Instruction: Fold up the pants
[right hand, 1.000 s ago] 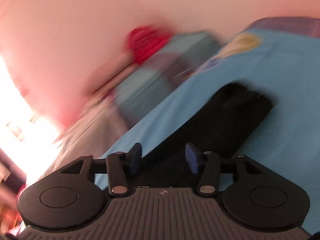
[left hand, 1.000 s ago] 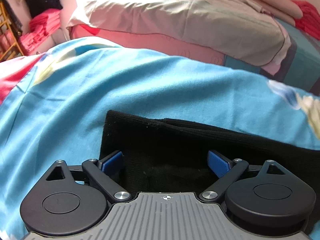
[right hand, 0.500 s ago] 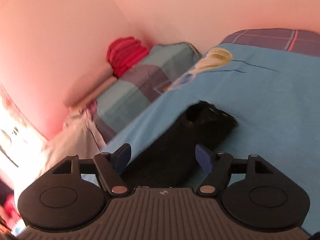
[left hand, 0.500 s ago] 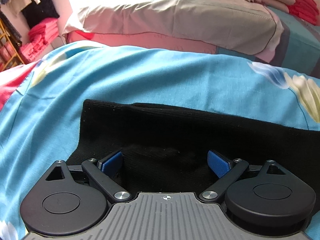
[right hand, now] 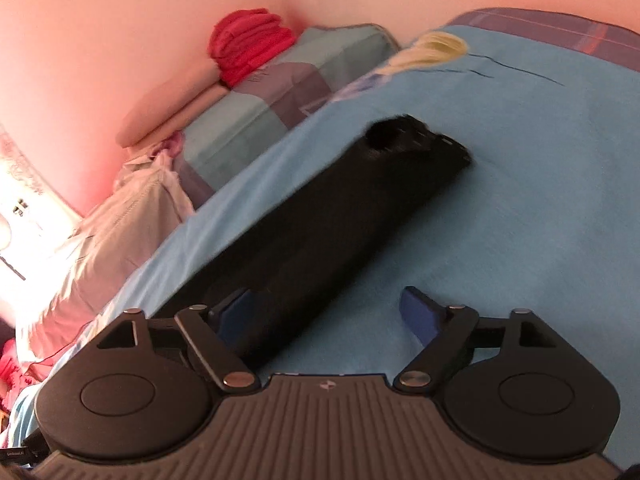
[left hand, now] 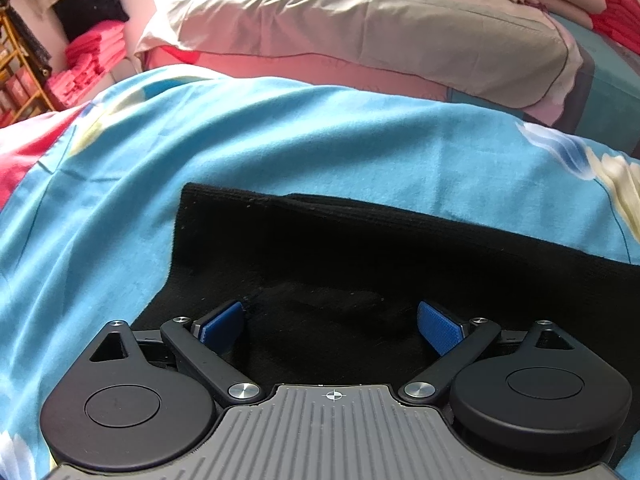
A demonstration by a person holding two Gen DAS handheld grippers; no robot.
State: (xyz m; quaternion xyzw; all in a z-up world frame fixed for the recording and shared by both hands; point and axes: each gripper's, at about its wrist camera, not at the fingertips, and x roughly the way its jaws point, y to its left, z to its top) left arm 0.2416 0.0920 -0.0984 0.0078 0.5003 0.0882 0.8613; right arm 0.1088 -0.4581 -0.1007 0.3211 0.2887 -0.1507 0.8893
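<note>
Black knit pants [left hand: 360, 248] lie flat on a blue floral bedsheet [left hand: 280, 132], folded lengthwise into a long strip. In the left wrist view one end of the pants fills the lower middle. My left gripper [left hand: 330, 322] is open just above that end, with nothing between its blue pads [left hand: 438, 324]. In the right wrist view the pants [right hand: 340, 208] run diagonally away to their far end at the upper right. My right gripper [right hand: 330, 310] is open and empty low over the pants' near right edge.
A beige pillow [left hand: 360, 28] on pink bedding lies beyond the sheet. Red folded cloth [right hand: 250, 42] and a checked blanket [right hand: 280, 96] sit by the pink wall. Pink clothes are stacked on a shelf [left hand: 88, 68] at the far left.
The right gripper has opened wider and swung so that more of the pants' length shows. The left gripper stays open over the pants' end and has shifted only slightly.
</note>
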